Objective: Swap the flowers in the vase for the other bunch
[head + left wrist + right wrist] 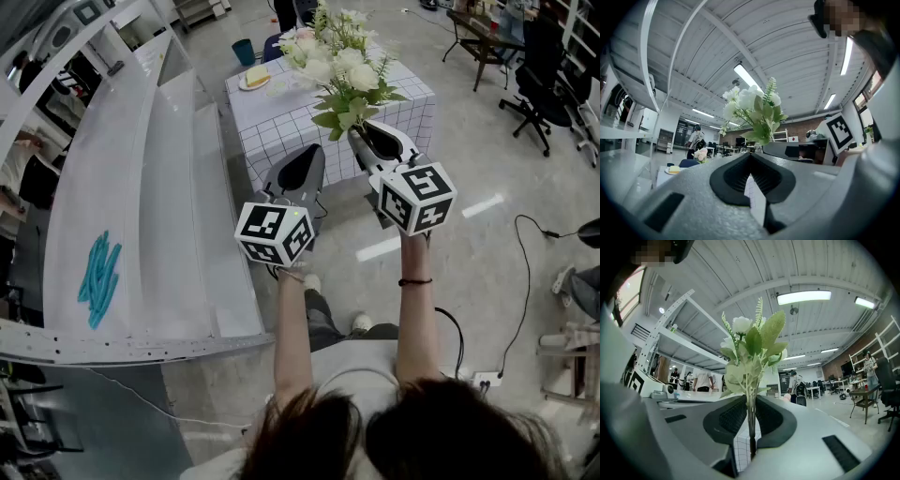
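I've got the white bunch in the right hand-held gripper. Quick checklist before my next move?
1. Right hand-held gripper closed on the stems of the white flower bunch: ok.
2. Bunch held upright: ok.
3. Left hand-held gripper free, jaws shut with nothing between them: ok.
4. Vase found and empty: cannot tell; no vase shows, and the bunch hides part of the checked table.
5. Other bunch found: ok; pink flowers show at the table's far side, though what they stand in is unclear.
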`<state>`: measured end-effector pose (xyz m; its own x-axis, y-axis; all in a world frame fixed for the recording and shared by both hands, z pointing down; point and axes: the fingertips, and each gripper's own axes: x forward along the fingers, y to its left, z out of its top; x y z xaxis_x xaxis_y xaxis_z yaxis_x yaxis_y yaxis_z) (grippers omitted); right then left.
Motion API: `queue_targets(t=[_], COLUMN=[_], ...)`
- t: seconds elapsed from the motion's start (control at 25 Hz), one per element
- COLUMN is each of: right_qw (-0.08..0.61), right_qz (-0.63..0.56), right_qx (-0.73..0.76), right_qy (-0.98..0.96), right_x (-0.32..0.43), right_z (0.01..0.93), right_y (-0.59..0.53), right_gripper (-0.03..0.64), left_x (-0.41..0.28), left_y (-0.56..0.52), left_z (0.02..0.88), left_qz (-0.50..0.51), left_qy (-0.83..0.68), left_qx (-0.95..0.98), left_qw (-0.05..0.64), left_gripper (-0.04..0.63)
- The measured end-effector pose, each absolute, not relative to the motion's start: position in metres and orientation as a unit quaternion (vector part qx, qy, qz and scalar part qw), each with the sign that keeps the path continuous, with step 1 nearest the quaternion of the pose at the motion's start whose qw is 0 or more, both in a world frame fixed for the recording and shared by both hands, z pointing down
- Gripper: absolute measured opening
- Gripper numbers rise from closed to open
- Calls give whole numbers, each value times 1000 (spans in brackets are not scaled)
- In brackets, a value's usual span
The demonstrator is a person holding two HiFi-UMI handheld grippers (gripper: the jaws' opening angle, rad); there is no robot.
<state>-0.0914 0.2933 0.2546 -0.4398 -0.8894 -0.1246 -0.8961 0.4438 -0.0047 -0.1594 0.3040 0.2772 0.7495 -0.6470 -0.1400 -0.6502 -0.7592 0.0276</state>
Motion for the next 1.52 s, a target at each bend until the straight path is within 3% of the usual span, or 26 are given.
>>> queue_targets(t=[1.52], right_qw=[206], right_qz=[-42], right_qx=[-454], right_qy=[866], right_x=[-52], right_z=[243], right_y=[255], right_gripper=[52], left_x=[-131], left_y=[249], left_z=[282], left_qz=[55], left_qy=[342], left_qx=[-938], left_qw=[1], left_gripper=[11])
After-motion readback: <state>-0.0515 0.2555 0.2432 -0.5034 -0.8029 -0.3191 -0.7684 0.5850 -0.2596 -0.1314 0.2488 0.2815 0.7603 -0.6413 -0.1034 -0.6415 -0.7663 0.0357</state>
